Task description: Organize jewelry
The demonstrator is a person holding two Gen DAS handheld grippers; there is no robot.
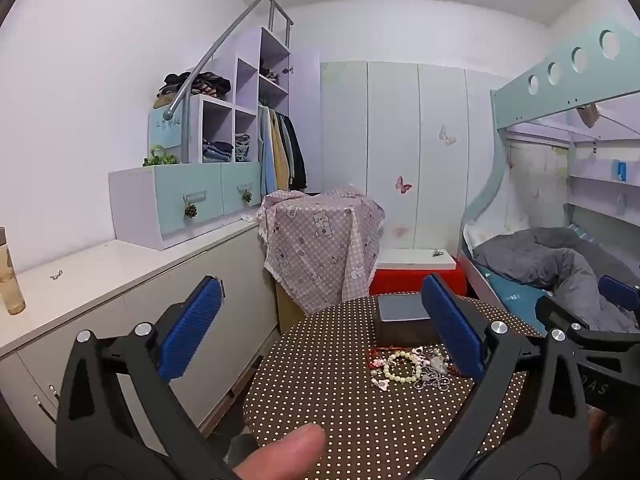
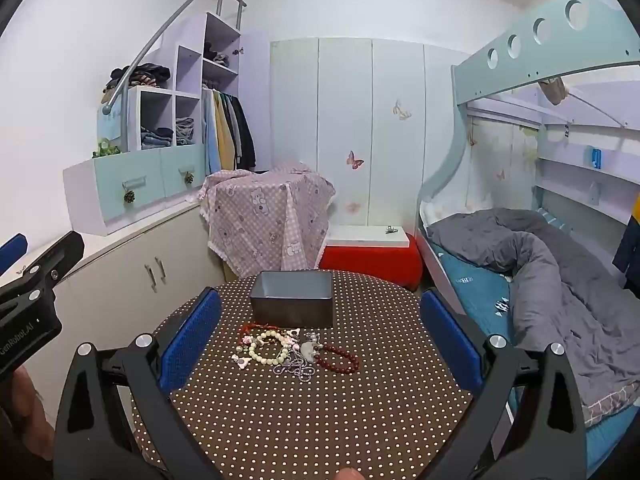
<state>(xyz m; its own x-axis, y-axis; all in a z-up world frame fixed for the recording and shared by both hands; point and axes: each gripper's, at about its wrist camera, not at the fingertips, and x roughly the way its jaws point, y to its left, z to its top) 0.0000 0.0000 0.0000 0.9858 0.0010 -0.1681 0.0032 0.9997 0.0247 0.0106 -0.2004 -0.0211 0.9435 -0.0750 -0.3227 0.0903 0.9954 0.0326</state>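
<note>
Jewelry sits in a small tangled heap on a round table (image 2: 320, 420) covered in brown cloth with cream polka dots. In the heap: a cream bead bracelet (image 2: 267, 347), round and glossy; a dark red bead bracelet (image 2: 342, 358) to its right; a silver chain (image 2: 298, 368) bunched in loops between and in front of them; a thin red cord (image 2: 256, 328) at the back; small pink and white charms (image 2: 242, 360) on the left edge. Pieces overlap, exact count unclear.

Just behind the heap, a grey box (image 2: 293, 300), rectangular, matte, open top, inside looks bare from the right wrist view.

Left gripper (image 1: 320, 320): released, blue ribbed pads wide apart, holding nothing, above the table's left edge. Its right finger (image 1: 452, 328) covers the right side of the heap and a corner of the box in the left view. Right gripper (image 2: 320, 328): also released, pads spread wide, empty; heap and box both lie between its fingers in view, unobstructed. Neither touches the jewelry.

Around: low white cabinet (image 2: 120, 272) to the left with a bottle (image 1: 10, 280) on top, stepped shelf unit (image 1: 224, 128) with folded clothes, pink bear-print cloth (image 2: 268, 216) draped over something behind the table, red stool (image 2: 372, 260) with white top, bunk bed (image 2: 540, 260) with rumpled grey quilt to the right.
</note>
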